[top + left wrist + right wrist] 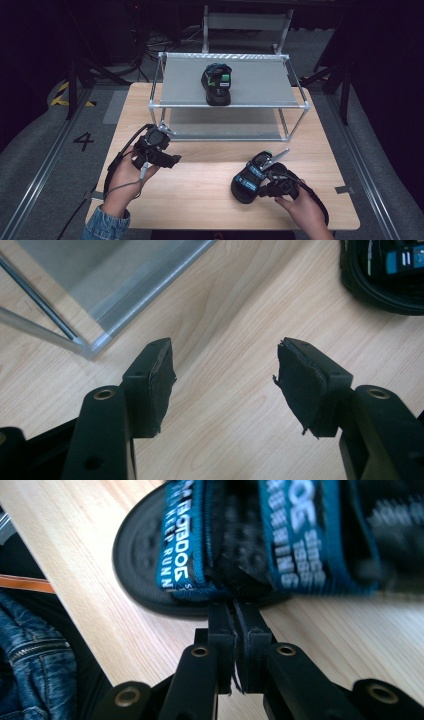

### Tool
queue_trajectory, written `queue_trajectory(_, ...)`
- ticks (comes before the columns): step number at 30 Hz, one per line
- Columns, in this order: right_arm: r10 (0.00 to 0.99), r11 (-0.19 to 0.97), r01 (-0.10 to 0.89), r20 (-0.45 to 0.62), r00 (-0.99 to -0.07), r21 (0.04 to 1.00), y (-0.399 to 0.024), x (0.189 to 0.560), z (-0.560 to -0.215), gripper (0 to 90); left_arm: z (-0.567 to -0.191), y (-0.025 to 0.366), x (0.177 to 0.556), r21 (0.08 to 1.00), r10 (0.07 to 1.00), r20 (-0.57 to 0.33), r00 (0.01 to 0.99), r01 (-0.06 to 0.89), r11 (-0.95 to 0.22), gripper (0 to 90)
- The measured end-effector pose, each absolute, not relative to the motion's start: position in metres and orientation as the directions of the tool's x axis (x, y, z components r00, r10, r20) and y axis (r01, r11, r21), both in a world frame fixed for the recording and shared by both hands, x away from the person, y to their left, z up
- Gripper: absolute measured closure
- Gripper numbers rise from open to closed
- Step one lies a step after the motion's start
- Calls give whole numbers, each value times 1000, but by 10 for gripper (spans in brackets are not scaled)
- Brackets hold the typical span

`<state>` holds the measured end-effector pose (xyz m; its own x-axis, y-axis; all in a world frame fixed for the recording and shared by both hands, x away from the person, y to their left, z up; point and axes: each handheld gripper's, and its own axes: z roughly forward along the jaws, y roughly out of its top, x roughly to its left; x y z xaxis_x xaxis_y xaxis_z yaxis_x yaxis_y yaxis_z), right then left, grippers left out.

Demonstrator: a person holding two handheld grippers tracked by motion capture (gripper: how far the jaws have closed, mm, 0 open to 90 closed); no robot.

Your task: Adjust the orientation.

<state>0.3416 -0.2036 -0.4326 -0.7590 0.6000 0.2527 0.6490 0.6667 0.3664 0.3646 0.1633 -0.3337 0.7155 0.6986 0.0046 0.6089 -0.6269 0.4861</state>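
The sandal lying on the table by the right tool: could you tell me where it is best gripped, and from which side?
Grip the sandal by the edge of one blue strap, coming in low from its open side. The straps arch above the flat sole, giving a thin ridge that narrow jaws can pinch. The right tool is already shut against that side.

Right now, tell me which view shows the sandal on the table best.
The high view: the whole sandal lies on the table by the right hand-held gripper. The right gripper view gives a close, partly blurred look at its blue straps; the left gripper view catches one corner.
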Motion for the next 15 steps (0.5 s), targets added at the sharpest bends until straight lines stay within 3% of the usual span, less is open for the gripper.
queue_trajectory(15, 576, 704, 598, 183, -796, 384, -165, 341, -432, 862, -339, 177, 361, 479, 727, -7, 687, 640, -601, 396)
